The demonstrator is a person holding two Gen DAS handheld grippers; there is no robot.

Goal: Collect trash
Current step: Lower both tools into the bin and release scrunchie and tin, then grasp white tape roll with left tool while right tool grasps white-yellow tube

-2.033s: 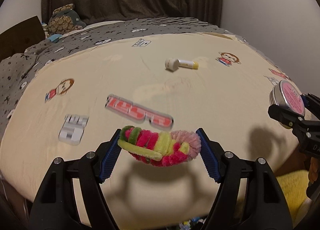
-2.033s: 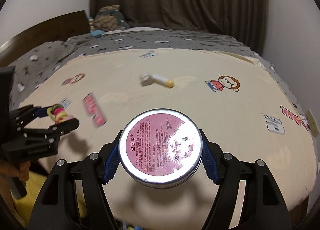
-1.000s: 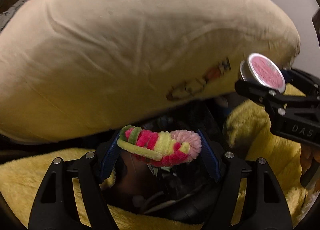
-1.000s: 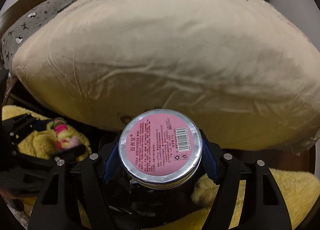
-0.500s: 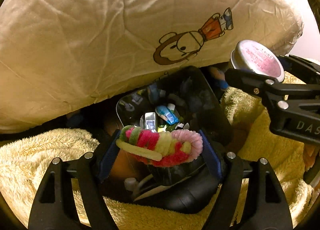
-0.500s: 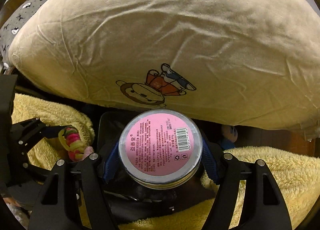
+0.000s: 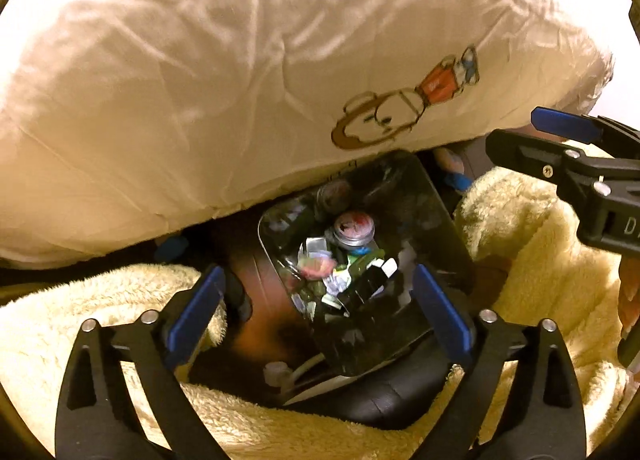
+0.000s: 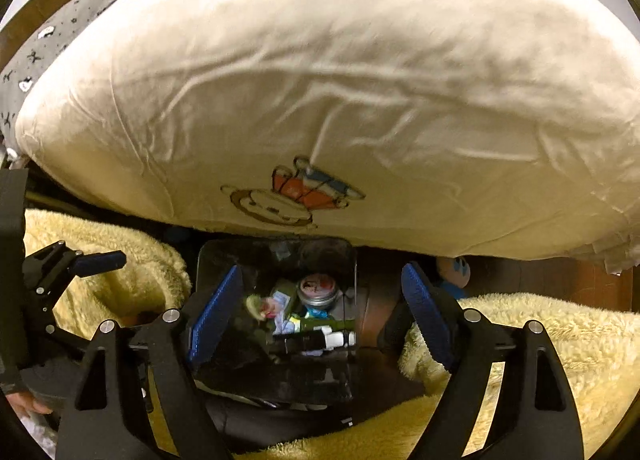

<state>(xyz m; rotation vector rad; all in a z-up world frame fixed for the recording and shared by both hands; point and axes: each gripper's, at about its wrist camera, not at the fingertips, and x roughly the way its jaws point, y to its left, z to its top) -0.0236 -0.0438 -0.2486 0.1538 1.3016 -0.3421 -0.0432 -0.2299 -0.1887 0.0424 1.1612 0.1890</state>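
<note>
Silver tin (image 8: 319,290) in bin (image 8: 276,248) below, both grippers (image 7: 316,302) (image 8: 320,314) just opened wide, empty

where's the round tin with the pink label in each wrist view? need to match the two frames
Left wrist: the tin lies in the black bin, just above centre, above the open left gripper.
Right wrist: the tin lies in the bin, centre, between the fingers of the open right gripper.
Shared landmark: the monkey print on the cream bedding, just above the bin.
</note>
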